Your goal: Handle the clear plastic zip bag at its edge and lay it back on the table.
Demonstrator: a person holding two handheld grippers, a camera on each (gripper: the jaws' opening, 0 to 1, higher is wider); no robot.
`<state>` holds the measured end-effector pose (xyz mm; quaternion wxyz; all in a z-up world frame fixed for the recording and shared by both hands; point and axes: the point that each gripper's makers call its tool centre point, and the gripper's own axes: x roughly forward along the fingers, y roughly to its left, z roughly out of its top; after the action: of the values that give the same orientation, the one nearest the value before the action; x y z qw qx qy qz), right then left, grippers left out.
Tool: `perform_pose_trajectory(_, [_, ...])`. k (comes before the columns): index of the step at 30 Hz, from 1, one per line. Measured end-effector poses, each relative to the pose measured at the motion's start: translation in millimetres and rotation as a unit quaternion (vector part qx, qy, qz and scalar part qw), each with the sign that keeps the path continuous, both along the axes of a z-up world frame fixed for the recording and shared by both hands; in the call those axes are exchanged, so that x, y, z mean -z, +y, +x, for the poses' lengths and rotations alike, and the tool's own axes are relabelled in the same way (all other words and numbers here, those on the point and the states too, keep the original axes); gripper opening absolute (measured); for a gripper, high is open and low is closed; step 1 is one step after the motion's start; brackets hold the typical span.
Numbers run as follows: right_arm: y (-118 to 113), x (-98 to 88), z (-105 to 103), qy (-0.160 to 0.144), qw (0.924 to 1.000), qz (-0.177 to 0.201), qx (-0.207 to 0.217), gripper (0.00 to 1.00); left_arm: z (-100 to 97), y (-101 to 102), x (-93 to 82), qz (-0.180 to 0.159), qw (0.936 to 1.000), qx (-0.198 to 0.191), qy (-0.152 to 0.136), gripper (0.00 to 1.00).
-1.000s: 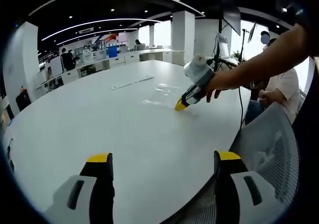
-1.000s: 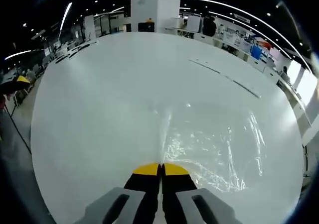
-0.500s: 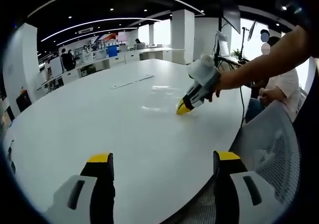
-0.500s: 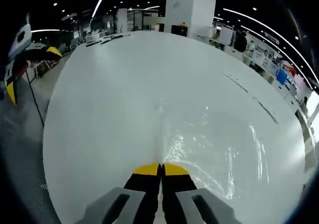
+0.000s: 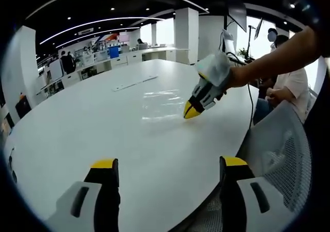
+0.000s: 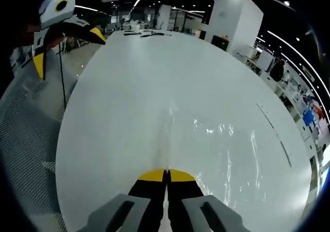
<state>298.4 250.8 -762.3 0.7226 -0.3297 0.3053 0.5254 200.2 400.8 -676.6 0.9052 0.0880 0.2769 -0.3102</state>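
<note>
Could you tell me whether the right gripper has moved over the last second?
Yes. In the left gripper view, the right gripper, shut on the zip bag, has lifted off the table and tilted steeper, raising the bag's near edge.

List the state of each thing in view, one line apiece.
Zip bag: clear, one edge pinched and raised by the right gripper, the rest trailing on the table.
Right gripper: shut on the zip bag's edge.
Left gripper: open, holding nothing, poised over the near edge of the table.
Table: white, with the bag on it.
Mesh chair: pulled up at the table's edge.
</note>
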Motion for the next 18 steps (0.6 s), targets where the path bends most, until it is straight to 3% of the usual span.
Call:
perform_pose_trajectory(12, [-3, -22.0, -1, -0.035, 0.9987, -0.005, -0.036, 0.00, 4.7, -8, 0.4, 0.014, 0.9997, 0.022, -0.001, 0.76])
perform_pose_trajectory(18, [0, -26.8, -13, -0.040, 0.9970, -0.007, -0.066, 0.00, 6.7, -12, -0.4, 0.018, 0.9993, 0.033, -0.002, 0.75])
